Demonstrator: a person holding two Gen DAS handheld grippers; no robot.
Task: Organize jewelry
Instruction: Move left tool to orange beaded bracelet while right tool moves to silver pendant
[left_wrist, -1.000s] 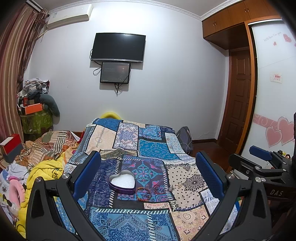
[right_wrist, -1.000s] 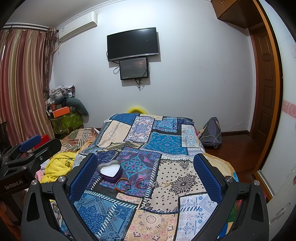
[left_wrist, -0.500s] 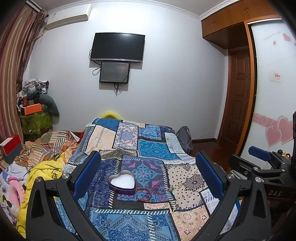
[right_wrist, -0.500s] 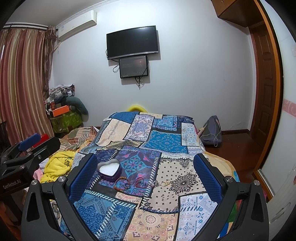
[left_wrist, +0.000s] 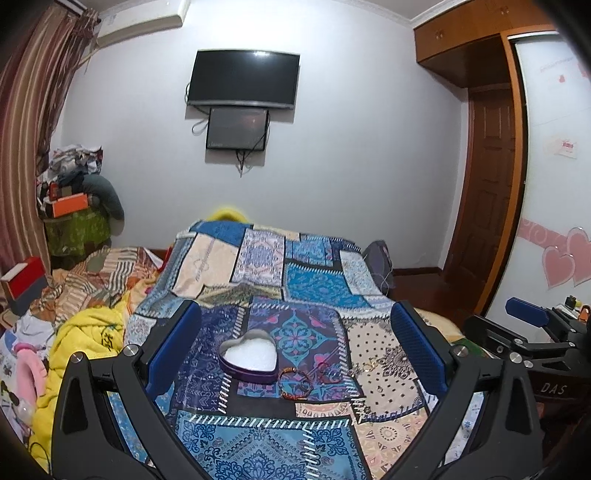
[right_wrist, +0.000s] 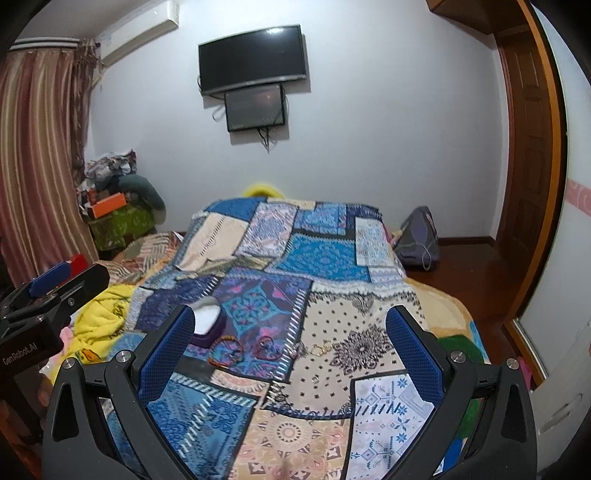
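Note:
A purple heart-shaped tin (left_wrist: 248, 357) with white lining lies open on the patchwork bedspread (left_wrist: 314, 284); it also shows in the right wrist view (right_wrist: 207, 320), partly behind a finger. Just right of it lie an orange beaded bracelet (left_wrist: 294, 384) (right_wrist: 225, 350), a red bracelet (left_wrist: 330, 373) (right_wrist: 268, 347), gold earrings (left_wrist: 366, 366) (right_wrist: 322, 348) and a small ring (right_wrist: 314, 379). My left gripper (left_wrist: 295, 347) is open and empty, held above the bed short of the tin. My right gripper (right_wrist: 290, 343) is open and empty, above the bracelets.
A yellow blanket (left_wrist: 88, 332) and piled clothes lie left of the bed. A TV (left_wrist: 242, 79) hangs on the far wall. A grey bag (right_wrist: 419, 234) sits on the floor at right, near the wooden door (left_wrist: 484, 195). Each gripper shows in the other's view (left_wrist: 528, 332) (right_wrist: 44, 291).
My right gripper has moved forward and tilted down toward the jewelry, with the tin now behind its left finger. My left gripper has barely moved.

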